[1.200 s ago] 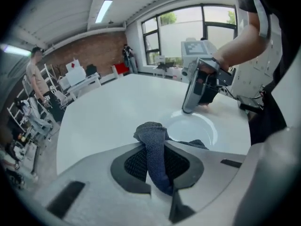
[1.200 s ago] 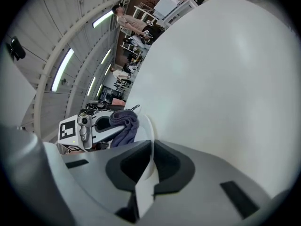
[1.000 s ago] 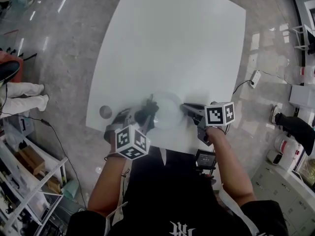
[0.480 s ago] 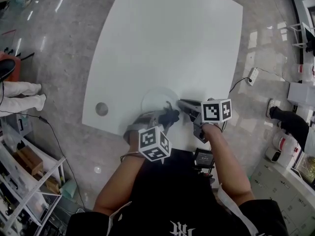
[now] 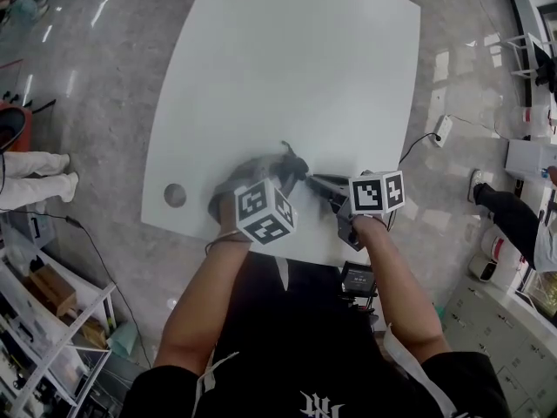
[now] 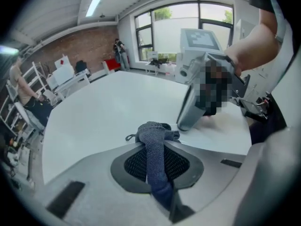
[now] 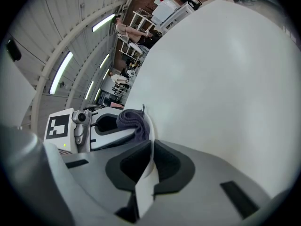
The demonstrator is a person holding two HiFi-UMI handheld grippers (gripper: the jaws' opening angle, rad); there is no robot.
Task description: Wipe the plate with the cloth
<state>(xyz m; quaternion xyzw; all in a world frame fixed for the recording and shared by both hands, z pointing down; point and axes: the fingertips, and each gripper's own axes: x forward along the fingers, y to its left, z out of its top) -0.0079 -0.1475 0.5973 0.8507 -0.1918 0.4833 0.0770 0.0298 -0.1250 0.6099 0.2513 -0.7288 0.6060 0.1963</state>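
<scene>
A dark grey cloth (image 6: pixel 153 131) is bunched between the jaws of my left gripper (image 5: pixel 290 176), which is shut on it and presses it down by the table's near edge. The white plate (image 7: pixel 144 186) shows as a thin rim clamped in my right gripper (image 7: pixel 151 147), which is shut on it. In the head view the plate is mostly hidden under the left gripper and blends into the white table (image 5: pixel 287 59). The right gripper (image 5: pixel 316 181) points left, its tips just right of the cloth (image 5: pixel 292 165). From the right gripper view, the cloth (image 7: pixel 132 119) rests against the plate's inner side.
A small grey round spot (image 5: pixel 175 195) sits on the table near its left front corner. The table's near edge runs just under both hands. A power strip (image 5: pixel 442 131) lies on the floor to the right, and shelving (image 5: pixel 43 312) stands at the left.
My left gripper has carried the cloth to the right and then away from me across the plate. The right gripper has kept still, holding the rim.
</scene>
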